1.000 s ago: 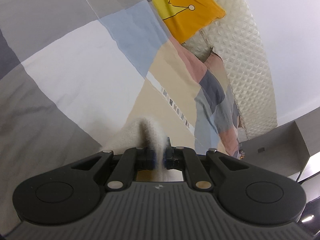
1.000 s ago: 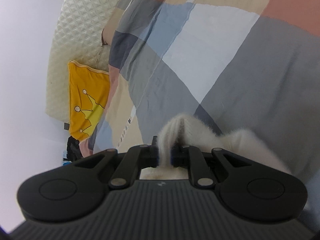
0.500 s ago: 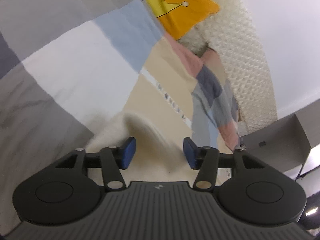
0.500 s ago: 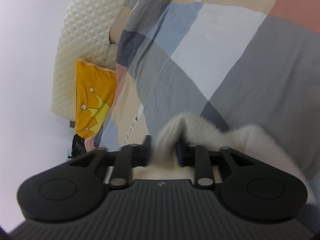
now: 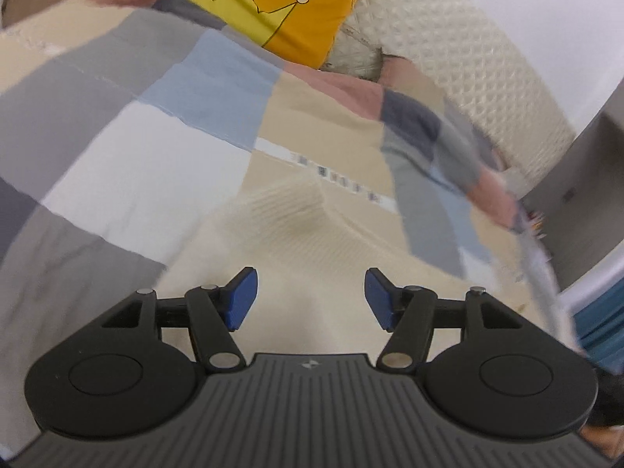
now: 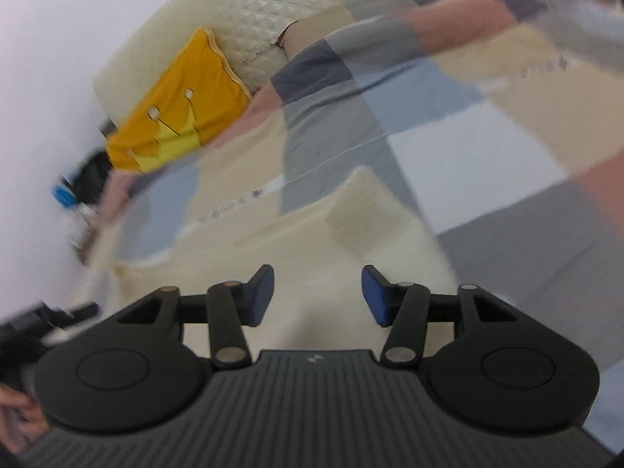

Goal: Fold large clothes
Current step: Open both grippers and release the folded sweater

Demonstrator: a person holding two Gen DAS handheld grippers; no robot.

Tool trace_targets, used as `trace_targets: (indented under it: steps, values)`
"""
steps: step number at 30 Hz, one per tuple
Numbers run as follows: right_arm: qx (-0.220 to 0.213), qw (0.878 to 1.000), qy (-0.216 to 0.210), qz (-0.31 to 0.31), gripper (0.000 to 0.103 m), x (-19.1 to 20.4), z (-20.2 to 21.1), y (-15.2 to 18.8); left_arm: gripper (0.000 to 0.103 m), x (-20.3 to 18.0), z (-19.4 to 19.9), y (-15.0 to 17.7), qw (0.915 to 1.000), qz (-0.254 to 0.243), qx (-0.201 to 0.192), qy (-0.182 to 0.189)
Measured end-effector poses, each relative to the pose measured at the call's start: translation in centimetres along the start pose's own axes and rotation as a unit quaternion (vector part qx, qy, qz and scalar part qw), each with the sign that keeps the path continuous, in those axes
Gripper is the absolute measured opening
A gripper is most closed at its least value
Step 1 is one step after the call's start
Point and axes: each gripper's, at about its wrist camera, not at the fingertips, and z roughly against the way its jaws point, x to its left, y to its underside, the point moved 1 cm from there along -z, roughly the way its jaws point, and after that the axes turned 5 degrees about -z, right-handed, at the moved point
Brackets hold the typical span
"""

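On the patchwork bedspread [image 5: 128, 179], we've got the left gripper [image 5: 308, 298] opening and the right gripper [image 6: 316, 294] open, nothing pinched, so the cream sweater [image 5: 296, 241] needs 2 fresh grips for the next fold.

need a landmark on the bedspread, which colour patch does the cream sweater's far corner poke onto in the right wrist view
The grey patch. The cream sweater has its far corner resting on it, with the white patch right of it and the beige patch left.

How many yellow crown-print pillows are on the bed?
1. The yellow crown pillow leans against the quilted cream headboard at the head of the patchwork bedspread; the right wrist view shows the same pillow. Others may lie outside both views.
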Motion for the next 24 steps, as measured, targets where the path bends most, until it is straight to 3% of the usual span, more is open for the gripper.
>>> trace_targets:
  steps: [6,9,16,22,24]
  values:
    - [-0.002,0.996,0.061,0.066,0.038,-0.5,-1.9,0.6,0.067,-0.5,-3.0,1.2,0.9971,-0.055,0.021,-0.049]
    - [0.012,0.994,0.087,0.072,0.038,-1.5,-3.4,1.2,0.066,0.0,-4.4,1.5,0.9965,-0.057,0.030,-0.054]
    - [0.024,0.993,0.094,0.073,0.038,-2.1,-4.7,1.8,0.066,0.1,-4.7,1.7,0.9962,-0.060,0.032,-0.055]
    - [0.004,0.993,0.086,0.084,0.039,-0.7,-2.6,2.0,0.067,-1.9,-1.8,2.0,0.9953,-0.081,0.026,-0.044]
    - [0.002,0.994,0.077,0.083,0.040,0.0,-1.4,2.2,0.066,-2.7,-1.0,2.4,0.9932,-0.098,0.024,-0.060]
